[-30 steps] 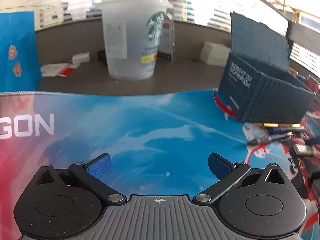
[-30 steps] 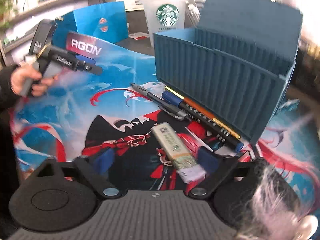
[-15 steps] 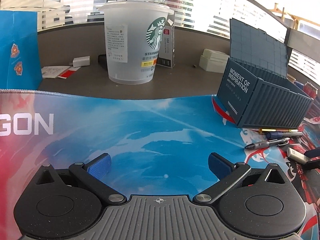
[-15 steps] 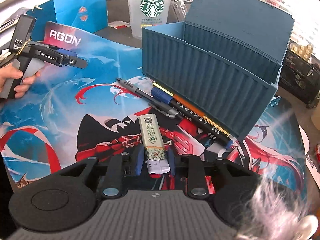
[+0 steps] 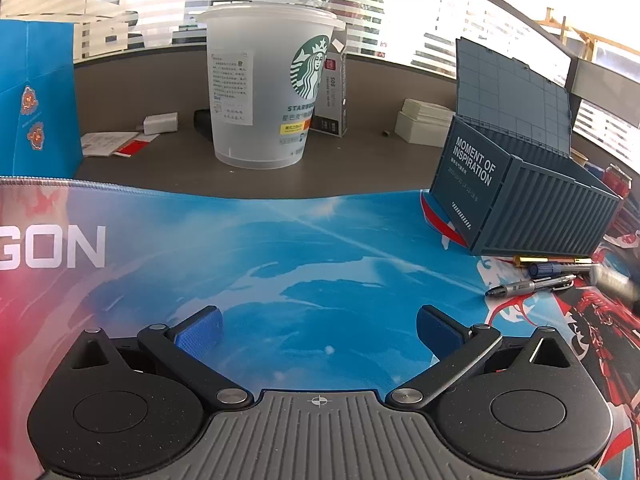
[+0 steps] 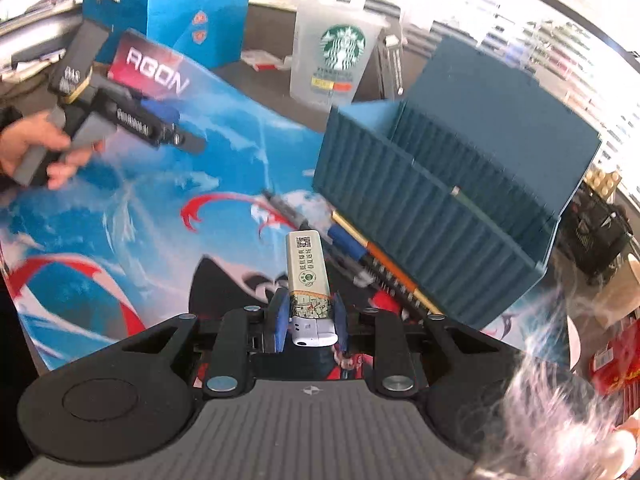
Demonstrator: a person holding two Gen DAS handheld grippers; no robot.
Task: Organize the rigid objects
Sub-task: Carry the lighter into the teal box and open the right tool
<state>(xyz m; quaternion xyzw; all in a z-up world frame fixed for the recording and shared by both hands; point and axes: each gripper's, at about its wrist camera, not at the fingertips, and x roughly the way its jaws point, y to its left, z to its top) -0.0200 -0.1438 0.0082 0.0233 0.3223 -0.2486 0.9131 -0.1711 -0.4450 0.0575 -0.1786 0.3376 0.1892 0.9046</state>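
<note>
My right gripper (image 6: 310, 316) is shut on a cream and green lighter (image 6: 307, 276), which sticks out forward, lifted above the printed desk mat (image 6: 120, 216). Ahead of it several pens (image 6: 360, 252) lie along the front wall of the open dark-blue container box (image 6: 432, 216). In the left wrist view that box (image 5: 532, 204) stands at the right, with the pens (image 5: 536, 280) below it and the blurred lighter (image 5: 610, 280) at the right edge. My left gripper (image 5: 318, 332) hangs open over bare blue mat (image 5: 280, 256), nothing between its fingers; a hand holds it (image 6: 132, 120) at the upper left.
A clear Starbucks cup (image 5: 268, 92) stands behind the mat on the grey desk, with a small carton (image 5: 332, 92) beside it. A blue paper bag (image 5: 32, 96) is at the far left. White boxes (image 5: 424, 120) and papers (image 5: 108, 144) lie further back.
The right gripper closed on the lighter that lay on the mat, then lifted it up. The left gripper stayed put and open.
</note>
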